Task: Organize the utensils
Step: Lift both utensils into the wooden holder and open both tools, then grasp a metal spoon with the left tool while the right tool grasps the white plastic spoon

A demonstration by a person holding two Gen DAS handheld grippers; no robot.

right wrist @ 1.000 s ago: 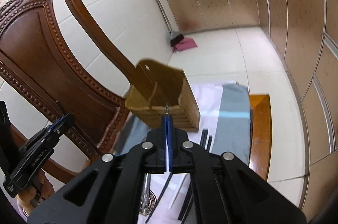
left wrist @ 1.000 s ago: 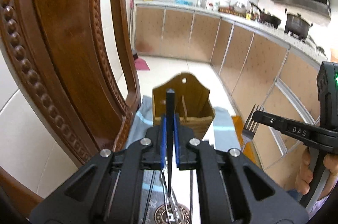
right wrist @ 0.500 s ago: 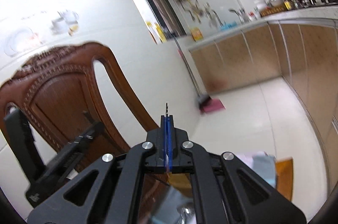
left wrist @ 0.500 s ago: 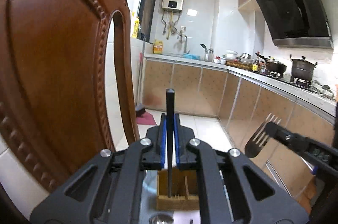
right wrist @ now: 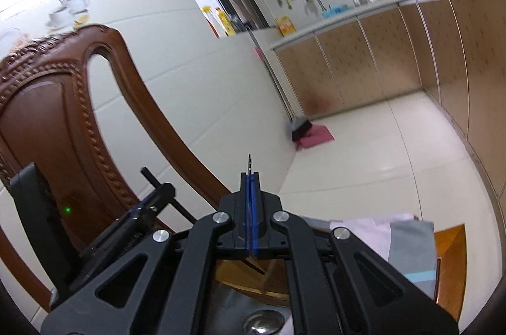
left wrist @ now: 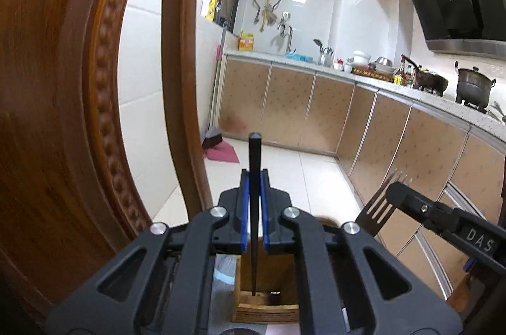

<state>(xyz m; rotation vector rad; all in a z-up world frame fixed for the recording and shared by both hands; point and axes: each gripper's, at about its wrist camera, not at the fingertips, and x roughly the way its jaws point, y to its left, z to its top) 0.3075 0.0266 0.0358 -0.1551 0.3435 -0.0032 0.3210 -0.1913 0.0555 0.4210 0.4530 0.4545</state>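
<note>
Now the left gripper was pinched tight on a black chopstick. The stick stood straight up between the blue pads, with its thick end high and its thin end pointing down into the wooden holder right below it. The right gripper was closed all the way on a fork. In the left view the fork's prongs stuck up past the jaws, just beside and above the holder.

Probably the chopstick was light, hard and smooth. It would not bend, but it could slip or swing if held near one end. The middle looked like the best spot to grab, and that was about where the pads held it.

Likely the fork was thin, stiff metal and a bit heavier. It seemed slippery too. A hold on the flat neck just under the prongs would keep it from turning.

A carved wooden chair stood close on the left, so both sticks and fork could bump it.
</note>
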